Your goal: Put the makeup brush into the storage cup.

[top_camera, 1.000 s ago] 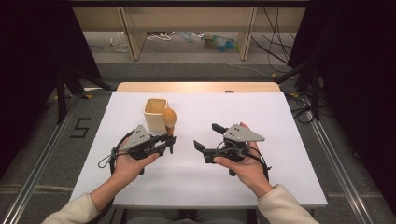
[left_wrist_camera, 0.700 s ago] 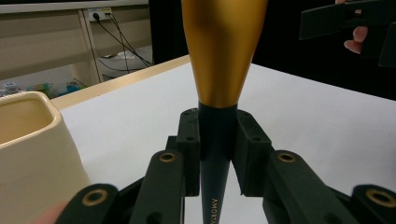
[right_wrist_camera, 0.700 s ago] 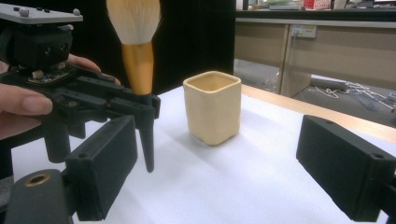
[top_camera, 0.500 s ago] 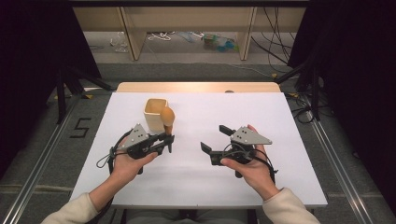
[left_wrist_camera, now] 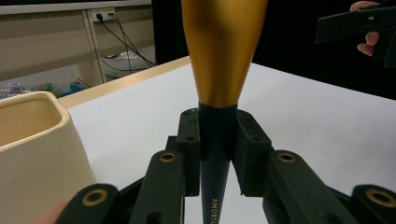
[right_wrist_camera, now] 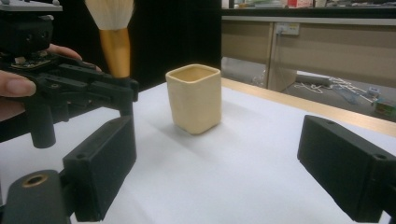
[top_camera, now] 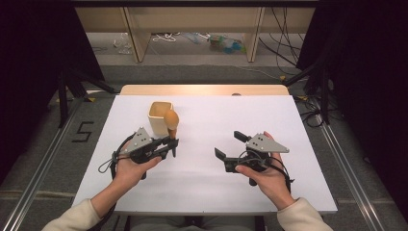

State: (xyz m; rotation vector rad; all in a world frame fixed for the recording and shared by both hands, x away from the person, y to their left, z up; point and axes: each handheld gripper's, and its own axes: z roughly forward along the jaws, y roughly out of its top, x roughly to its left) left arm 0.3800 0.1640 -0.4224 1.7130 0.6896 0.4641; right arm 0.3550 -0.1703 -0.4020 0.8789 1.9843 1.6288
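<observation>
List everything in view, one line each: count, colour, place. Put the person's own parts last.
Makeup brush with gold ferrule, black handle and pale bristles: one, upright in the left gripper, beside the cup.
Cream square ceramic cup: one, on the table's far left.
White table: one, wooden strip along its far edge.
Left gripper: one, black, shut on the brush handle.
Right gripper: one, black, open, empty.
Hands: two, light sleeves, at the near edge.

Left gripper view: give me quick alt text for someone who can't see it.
The left gripper is shut on a brush by its dark handle, held upright, gold neck rising above the fingers. A cream cup stands at left on the white table.
</observation>
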